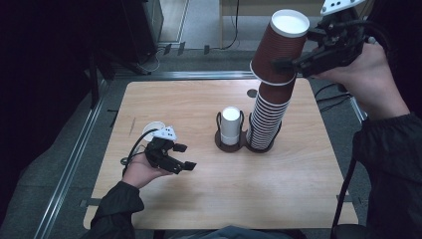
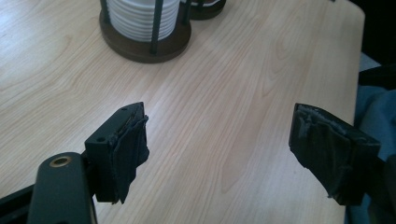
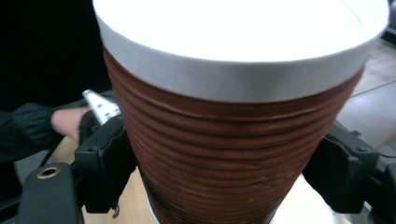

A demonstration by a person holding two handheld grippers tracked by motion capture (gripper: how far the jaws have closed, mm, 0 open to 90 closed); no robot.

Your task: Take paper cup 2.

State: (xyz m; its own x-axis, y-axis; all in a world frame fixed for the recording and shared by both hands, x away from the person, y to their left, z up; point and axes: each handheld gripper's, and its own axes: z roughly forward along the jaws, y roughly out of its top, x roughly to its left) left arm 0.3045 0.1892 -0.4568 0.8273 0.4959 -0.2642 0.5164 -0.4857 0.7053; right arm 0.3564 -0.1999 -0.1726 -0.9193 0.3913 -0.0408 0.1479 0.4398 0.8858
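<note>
Light wooden worktop (image 1: 209, 199), dark room around. Mid-worktop: twin holder (image 1: 234, 144) with white cup (image 1: 231, 124) and brown cup stack (image 1: 266, 122). Right gripper (image 1: 286, 64) clamps brown cup (image 1: 278, 47) above stack. Left gripper (image 1: 185, 157), near left edge, jaws parted, empty

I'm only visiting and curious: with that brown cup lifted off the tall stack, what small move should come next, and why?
Probably carry the brown cup left and down toward the table. The right tongs grip its sides, tilted above the stack, and the left tongs hang open and empty over bare wood.
</note>
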